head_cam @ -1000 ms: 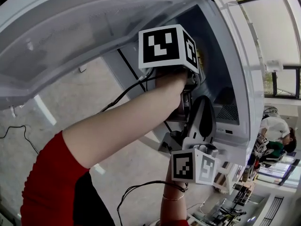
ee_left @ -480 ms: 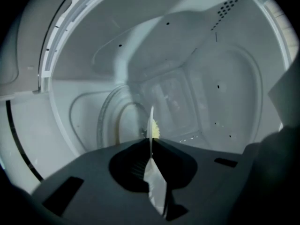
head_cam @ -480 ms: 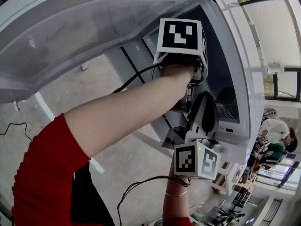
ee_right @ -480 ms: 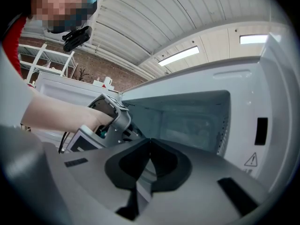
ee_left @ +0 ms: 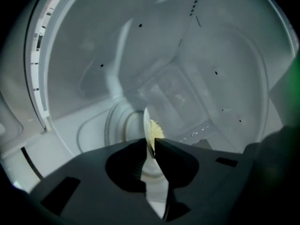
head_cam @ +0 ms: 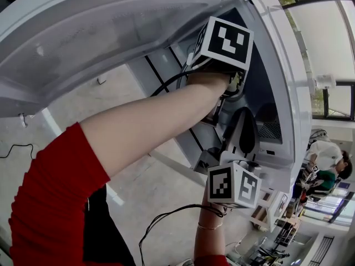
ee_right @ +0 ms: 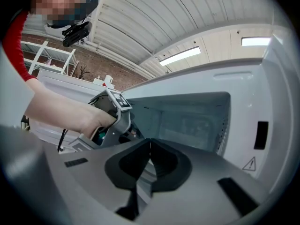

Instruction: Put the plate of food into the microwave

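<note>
My left gripper reaches inside the white microwave. The white plate stands edge-on between its jaws, with yellow food on it, over the round turntable. The jaws are opening, and a thin gap shows beside the rim. In the head view only this gripper's marker cube and the bare forearm show at the cavity mouth. My right gripper is shut and empty. It hangs just outside the microwave's opening, below the left gripper's body.
The microwave door stands swung open at the upper left. Black cables trail from both grippers over the grey floor. A seated person and shelving are far off at the lower right.
The left gripper's cube has moved right and up, deeper into the microwave's mouth. The right gripper has shifted only slightly.
</note>
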`<move>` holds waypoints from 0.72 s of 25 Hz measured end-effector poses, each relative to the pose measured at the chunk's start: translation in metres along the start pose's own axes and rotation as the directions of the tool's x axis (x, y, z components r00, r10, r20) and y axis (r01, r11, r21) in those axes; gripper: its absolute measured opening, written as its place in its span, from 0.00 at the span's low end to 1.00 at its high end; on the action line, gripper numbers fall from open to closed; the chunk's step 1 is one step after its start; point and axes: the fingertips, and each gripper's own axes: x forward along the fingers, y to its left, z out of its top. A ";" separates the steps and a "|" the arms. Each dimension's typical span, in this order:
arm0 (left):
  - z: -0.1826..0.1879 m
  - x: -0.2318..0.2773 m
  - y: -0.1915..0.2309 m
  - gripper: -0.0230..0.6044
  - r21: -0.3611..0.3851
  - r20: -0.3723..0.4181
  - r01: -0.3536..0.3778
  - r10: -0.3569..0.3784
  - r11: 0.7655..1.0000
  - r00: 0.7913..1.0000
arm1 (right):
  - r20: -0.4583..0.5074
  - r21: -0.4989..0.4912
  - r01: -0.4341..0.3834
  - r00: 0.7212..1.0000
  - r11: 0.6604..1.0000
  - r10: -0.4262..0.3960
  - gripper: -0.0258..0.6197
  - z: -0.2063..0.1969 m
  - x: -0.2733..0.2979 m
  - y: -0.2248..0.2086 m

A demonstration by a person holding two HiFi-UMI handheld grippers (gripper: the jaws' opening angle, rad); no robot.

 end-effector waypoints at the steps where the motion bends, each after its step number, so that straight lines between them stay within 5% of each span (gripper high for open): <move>1: -0.001 0.000 0.000 0.12 0.016 -0.003 -0.005 0.005 1.000 1.000 | -0.001 -0.005 -0.005 1.000 1.000 0.005 0.06 0.001 0.001 0.001; 9: 0.001 0.000 0.001 0.18 0.240 -0.017 -0.069 0.076 0.968 0.997 | -0.022 0.027 0.001 1.000 1.000 -0.001 0.06 -0.015 0.003 0.001; 18: 0.001 0.003 -0.001 0.19 0.347 -0.014 -0.101 0.113 0.932 0.994 | -0.028 0.043 0.018 0.999 0.999 -0.017 0.06 -0.020 0.001 -0.006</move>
